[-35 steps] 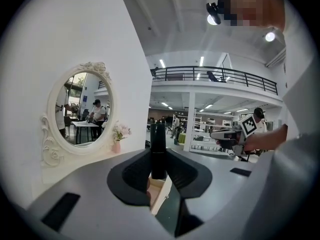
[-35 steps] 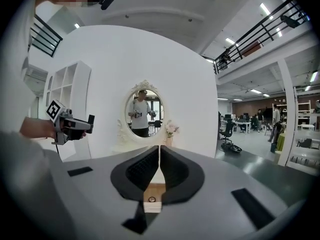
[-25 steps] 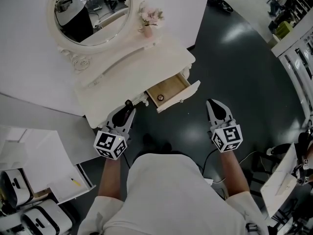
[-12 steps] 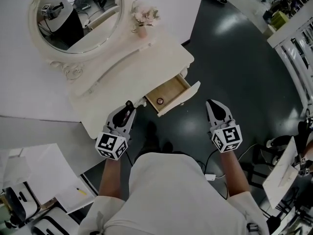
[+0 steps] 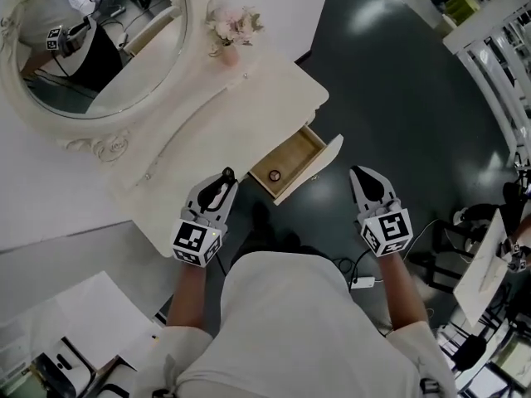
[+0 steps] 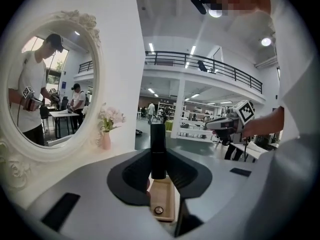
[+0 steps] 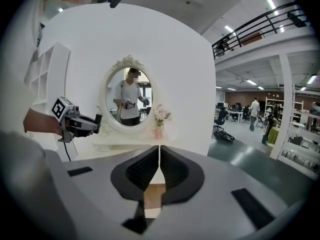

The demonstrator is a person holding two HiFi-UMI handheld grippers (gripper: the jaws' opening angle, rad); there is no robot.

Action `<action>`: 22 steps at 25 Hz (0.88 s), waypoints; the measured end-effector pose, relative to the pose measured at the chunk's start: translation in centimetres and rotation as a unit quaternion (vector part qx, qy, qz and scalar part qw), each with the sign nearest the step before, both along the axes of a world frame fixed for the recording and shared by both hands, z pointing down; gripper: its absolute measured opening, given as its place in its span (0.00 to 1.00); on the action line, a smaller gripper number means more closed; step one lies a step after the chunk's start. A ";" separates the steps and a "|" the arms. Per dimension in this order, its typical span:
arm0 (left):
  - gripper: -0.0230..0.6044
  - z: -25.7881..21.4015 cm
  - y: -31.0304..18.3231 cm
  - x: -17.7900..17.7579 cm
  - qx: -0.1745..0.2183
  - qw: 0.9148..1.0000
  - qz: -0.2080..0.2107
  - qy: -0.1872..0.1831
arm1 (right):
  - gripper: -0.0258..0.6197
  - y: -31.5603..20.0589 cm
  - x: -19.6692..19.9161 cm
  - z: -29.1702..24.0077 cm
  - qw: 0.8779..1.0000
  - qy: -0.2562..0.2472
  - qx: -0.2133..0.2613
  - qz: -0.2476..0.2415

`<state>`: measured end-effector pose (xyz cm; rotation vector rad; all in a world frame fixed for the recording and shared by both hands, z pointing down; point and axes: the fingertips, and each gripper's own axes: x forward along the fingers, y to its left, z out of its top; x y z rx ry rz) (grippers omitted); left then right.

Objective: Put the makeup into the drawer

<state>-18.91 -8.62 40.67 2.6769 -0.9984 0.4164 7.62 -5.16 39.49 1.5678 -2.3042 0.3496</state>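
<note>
Just beside the drawer [image 5: 305, 149], my left gripper [image 5: 221, 186] pinches the makeup tube [image 6: 158, 144] – release early and it hits the floor [image 5: 390, 98] – while the right gripper [image 5: 366, 182] stays out of it, closed and empty.

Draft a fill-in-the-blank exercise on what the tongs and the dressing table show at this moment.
1. The left tongs are shut on a ____ makeup tube.
2. The right tongs are shut and hold ____.
3. The drawer stands ____, with a small round thing inside.
4. The vase of pink flowers stands beside the oval ____.

Missing words: black; nothing; open; mirror.
</note>
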 end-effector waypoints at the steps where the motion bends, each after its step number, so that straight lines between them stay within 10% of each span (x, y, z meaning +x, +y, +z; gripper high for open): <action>1: 0.19 0.3 -0.6 0.1 -0.004 1.000 0.009 0.000 | 0.09 -0.3 -0.1 0.1 1.000 0.000 -0.002 0.006; 22: 0.19 9.2 -4.3 7.0 -0.070 0.982 0.169 -0.056 | 0.09 -1.1 0.2 6.5 0.992 -0.004 -0.084 0.089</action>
